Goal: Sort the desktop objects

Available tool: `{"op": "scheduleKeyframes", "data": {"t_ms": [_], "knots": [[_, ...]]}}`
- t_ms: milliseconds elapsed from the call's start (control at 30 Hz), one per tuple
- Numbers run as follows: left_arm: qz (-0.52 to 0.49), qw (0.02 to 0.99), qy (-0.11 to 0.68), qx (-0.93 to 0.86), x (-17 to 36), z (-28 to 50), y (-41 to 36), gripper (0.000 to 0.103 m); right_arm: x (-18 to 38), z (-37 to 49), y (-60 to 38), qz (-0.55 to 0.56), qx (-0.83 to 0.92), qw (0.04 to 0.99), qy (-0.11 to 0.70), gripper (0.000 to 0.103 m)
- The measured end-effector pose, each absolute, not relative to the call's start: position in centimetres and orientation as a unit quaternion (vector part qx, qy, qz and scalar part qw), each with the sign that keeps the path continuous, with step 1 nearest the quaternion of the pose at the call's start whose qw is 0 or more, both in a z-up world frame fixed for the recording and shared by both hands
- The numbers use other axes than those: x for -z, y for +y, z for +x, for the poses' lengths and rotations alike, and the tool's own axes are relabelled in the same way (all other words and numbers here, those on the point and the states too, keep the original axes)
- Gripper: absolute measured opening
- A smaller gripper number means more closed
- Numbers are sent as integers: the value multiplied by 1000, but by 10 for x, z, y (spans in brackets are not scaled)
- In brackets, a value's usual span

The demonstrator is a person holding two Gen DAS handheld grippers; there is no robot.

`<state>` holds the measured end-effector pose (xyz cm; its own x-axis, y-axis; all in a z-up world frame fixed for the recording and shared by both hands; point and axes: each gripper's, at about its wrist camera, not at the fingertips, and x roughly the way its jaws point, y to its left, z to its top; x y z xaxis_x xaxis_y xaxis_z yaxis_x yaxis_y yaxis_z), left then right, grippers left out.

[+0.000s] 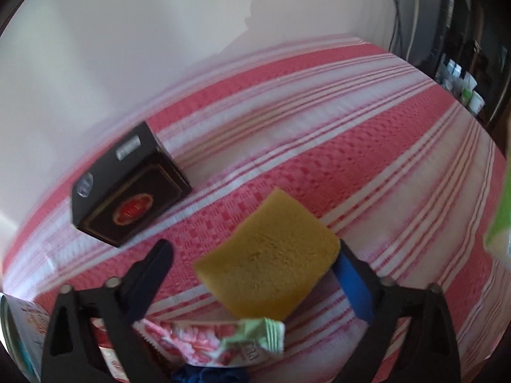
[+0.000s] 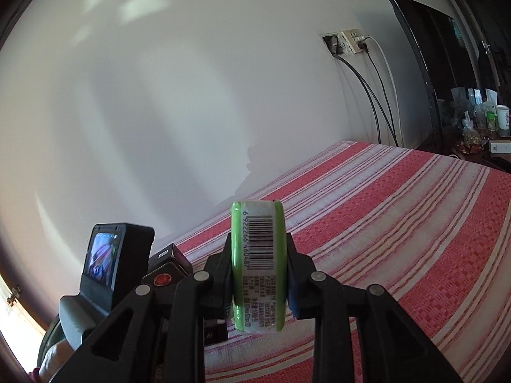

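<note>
The left gripper (image 1: 255, 252) is standing wide around the sponge (image 1: 268, 258) lying on the striped cloth (image 1: 383, 146), only its right pad touching; light and squashy, it is probably best pinched across its short sides. The right gripper (image 2: 259, 274) is clamping a green pack (image 2: 257, 265), barcode reading 6922266460487.
</note>
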<state>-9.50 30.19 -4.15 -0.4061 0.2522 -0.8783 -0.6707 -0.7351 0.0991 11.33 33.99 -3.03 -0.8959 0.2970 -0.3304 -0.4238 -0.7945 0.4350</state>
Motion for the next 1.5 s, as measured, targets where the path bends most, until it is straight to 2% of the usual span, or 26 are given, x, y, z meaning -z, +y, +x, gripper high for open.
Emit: {"op": "scheduleKeyframes", "data": {"t_ms": [67,100,167,267,467,600,833,1000,1133,1500], "knots": [[-480,302,197,-800,42,-99,300,83,31,113,342,-125,-939,191,257,28],[-487,309,182,-796,42,-102,298,75,32,113,344,-126,-939,191,257,28],[-484,310,159,-803,40,-105,293,69,32,114,347,-124,-939,192,258,28],[-483,321,121,-806,35,-108,284,65,31,115,347,-124,-939,197,254,28],[-408,381,43,-828,-19,-88,257,65,31,117,344,-123,-938,205,252,28],[-359,376,40,-853,-45,-62,237,65,32,116,343,-131,-937,207,250,28],[-313,311,57,-896,-28,-45,213,65,29,115,333,-131,-941,218,222,28],[-320,294,53,-899,-13,-40,214,65,27,113,322,-134,-946,225,193,28],[-287,272,59,-917,-7,-23,207,65,26,114,316,-133,-947,230,183,28],[-276,279,67,-917,7,-16,208,65,21,116,301,-122,-952,235,153,29]]}}
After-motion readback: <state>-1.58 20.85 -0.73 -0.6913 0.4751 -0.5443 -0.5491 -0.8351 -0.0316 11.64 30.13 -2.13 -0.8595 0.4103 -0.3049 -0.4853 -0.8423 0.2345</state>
